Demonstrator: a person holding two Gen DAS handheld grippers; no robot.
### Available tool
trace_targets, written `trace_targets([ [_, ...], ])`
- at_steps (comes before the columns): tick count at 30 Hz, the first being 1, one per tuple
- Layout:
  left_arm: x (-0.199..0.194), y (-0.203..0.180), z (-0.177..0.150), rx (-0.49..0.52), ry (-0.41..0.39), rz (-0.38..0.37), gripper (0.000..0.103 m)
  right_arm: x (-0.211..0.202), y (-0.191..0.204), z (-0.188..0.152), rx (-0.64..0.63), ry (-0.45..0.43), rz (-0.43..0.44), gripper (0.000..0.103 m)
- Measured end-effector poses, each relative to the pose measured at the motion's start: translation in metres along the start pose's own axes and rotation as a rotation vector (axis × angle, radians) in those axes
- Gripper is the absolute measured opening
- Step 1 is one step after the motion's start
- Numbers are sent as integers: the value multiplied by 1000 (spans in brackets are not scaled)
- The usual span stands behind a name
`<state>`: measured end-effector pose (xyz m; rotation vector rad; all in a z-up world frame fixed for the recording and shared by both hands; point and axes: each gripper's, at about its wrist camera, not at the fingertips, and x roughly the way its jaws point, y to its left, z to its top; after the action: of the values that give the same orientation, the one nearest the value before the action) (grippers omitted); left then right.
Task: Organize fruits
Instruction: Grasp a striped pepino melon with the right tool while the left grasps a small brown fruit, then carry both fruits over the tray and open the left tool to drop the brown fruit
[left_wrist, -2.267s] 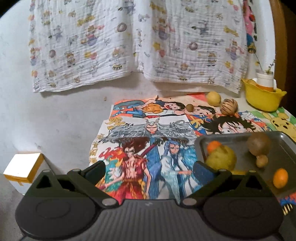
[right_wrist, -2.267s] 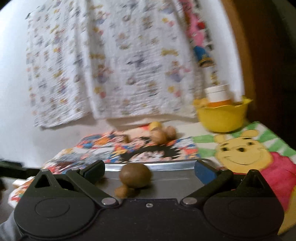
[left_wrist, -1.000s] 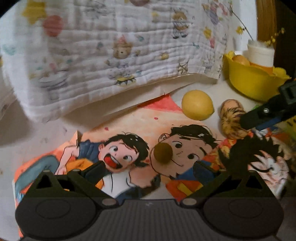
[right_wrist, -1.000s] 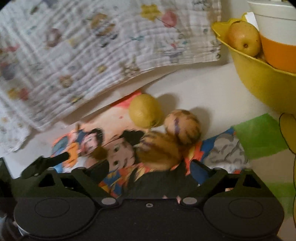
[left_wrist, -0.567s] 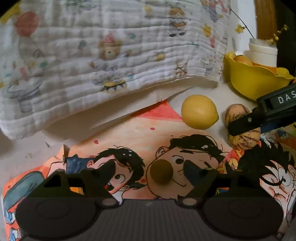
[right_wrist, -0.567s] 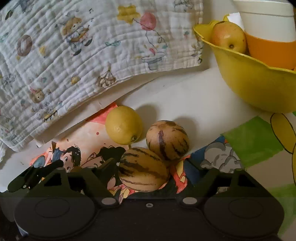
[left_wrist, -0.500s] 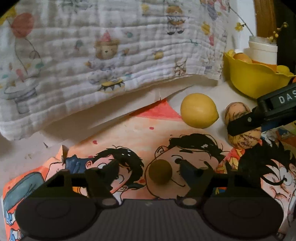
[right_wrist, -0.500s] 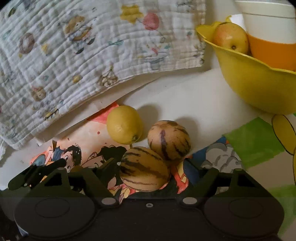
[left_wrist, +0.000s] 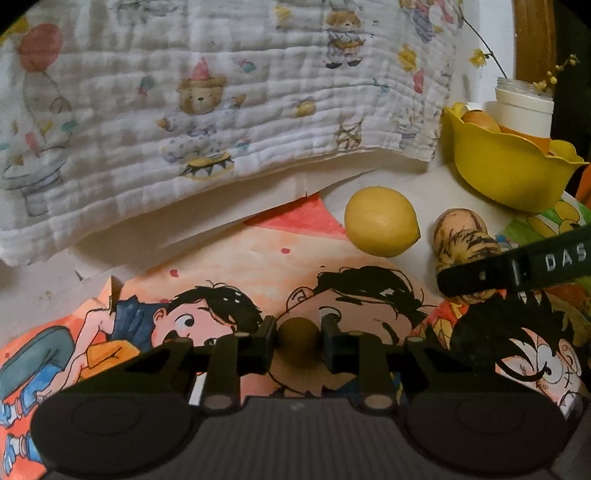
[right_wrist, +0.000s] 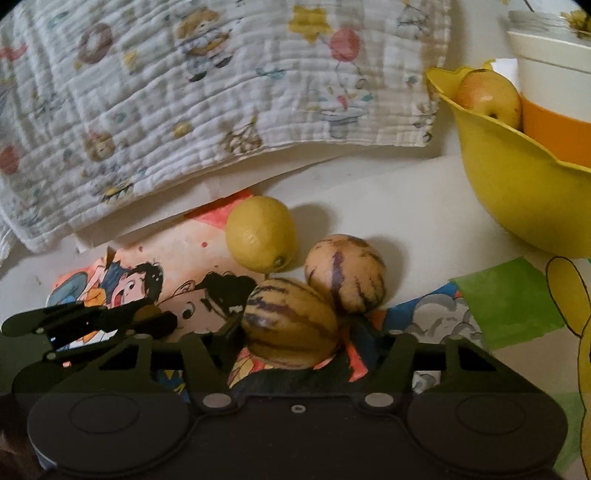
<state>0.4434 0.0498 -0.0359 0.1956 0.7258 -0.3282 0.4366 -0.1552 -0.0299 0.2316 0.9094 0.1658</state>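
Note:
My left gripper (left_wrist: 298, 341) is shut on a small round brown fruit (left_wrist: 297, 336) that rests on the cartoon poster (left_wrist: 229, 273). My right gripper (right_wrist: 291, 338) is shut on a striped yellow-purple melon (right_wrist: 290, 326) on the same poster. A second striped melon (right_wrist: 345, 277) touches it from behind, and a lemon (right_wrist: 260, 232) lies to the left of that one. In the left wrist view the lemon (left_wrist: 380, 221) and the striped melons (left_wrist: 461, 240) lie at the right, partly hidden by the right gripper's finger (left_wrist: 517, 266).
A yellow bowl (right_wrist: 517, 192) at the right holds an apple (right_wrist: 487, 98) and a white-and-orange cup (right_wrist: 554, 96). A printed white cloth (right_wrist: 184, 92) hangs at the back. A Winnie-the-Pooh mat (right_wrist: 517, 302) lies under the bowl.
Both grippers have moved forward a little and closed: the left onto the small brown fruit, the right onto the near striped melon.

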Motion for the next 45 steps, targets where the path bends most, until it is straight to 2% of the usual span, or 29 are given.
trace_targets([
  [12, -34, 3, -7, -79, 22, 40, 28, -9, -12, -8, 51, -14, 73, 54],
  [21, -68, -15, -18, -117, 51, 57, 28, -55, -18, -20, 25, -44, 166, 54],
  [25, -86, -30, -28, -139, 61, 36, 28, -84, -23, -29, -15, -61, 190, 54],
  [31, -109, -56, -42, -143, 68, -8, 28, -123, -30, -55, -96, -65, 194, 54],
  [38, -133, -86, -61, -112, 67, -60, 28, -165, -41, -105, -177, -142, 198, 54],
  [45, -149, -116, -70, -25, 42, -85, 28, -193, -49, -143, -217, -166, 188, 54],
])
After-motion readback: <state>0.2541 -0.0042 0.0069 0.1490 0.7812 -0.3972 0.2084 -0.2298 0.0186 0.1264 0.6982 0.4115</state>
